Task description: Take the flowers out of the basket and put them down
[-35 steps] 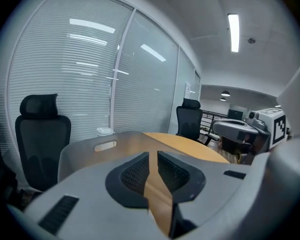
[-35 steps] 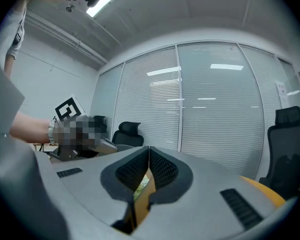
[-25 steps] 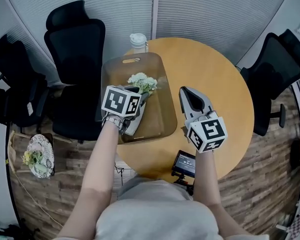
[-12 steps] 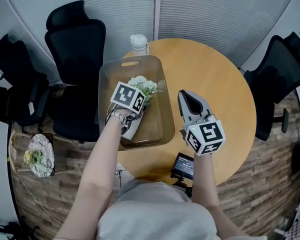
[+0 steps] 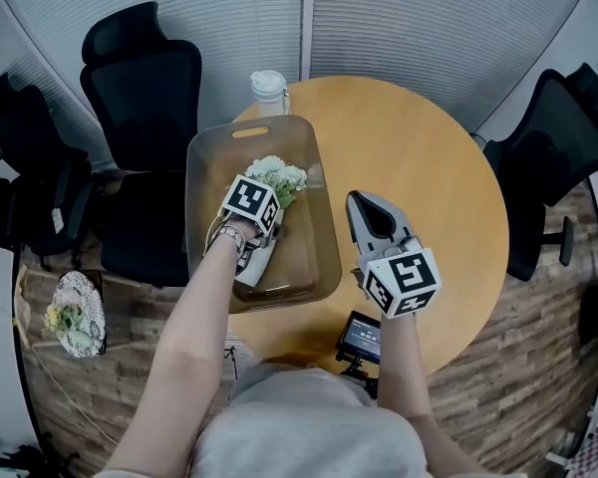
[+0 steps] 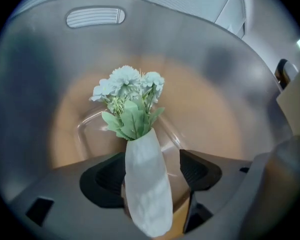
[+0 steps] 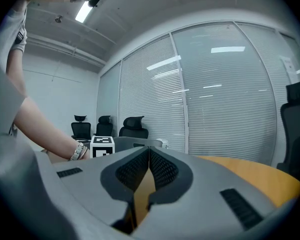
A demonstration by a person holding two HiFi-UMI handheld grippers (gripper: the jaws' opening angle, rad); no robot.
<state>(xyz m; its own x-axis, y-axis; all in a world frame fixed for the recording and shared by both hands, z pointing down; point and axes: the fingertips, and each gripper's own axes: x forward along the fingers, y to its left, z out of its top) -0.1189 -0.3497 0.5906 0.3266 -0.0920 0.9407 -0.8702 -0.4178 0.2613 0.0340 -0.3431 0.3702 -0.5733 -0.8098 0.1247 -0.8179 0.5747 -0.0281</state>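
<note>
**A:** Head view first, what've we got?

**B:** Round wooden table [image 5: 419, 157] with a see-through basket [image 5: 201, 157] on its left part. The flowers [image 5: 279, 177] are inside the basket, heads toward the end with the slot [image 5: 251, 130]. The left gripper [image 5: 259, 229] is pointing steeply down into the basket, right over the stem end. The right gripper [image 5: 364, 202] hangs over bare table just beside the basket, touching nothing. There's a bottle [image 5: 269, 90] at the far edge.

**A:** And the left gripper view? Is it holding them?

**B:** Nope. The jaws stand wide and have just been opening. The white wrap [image 6: 145, 184] sits between them, close against the left pad, with a clear gap to the right one, so nothing's squeezing it. The white blooms and green leaves [image 6: 130, 91] stick out past the tips, and the basket wall [image 6: 35, 84] curves all round. You can see the wood through the bottom. I can't tell if the wrap rests flat on the bottom.

**A:** Right gripper view?

**B:** It's pointing about level, jaws closed together [image 7: 149, 171], nothing in them. Just a sliver of table [image 7: 250, 171] shows through the slit. The other gripper's marker cube [image 7: 103, 145] and a bare forearm with a wristband show at the left. Behind are chairs [image 7: 133, 126] and blinds.
</note>
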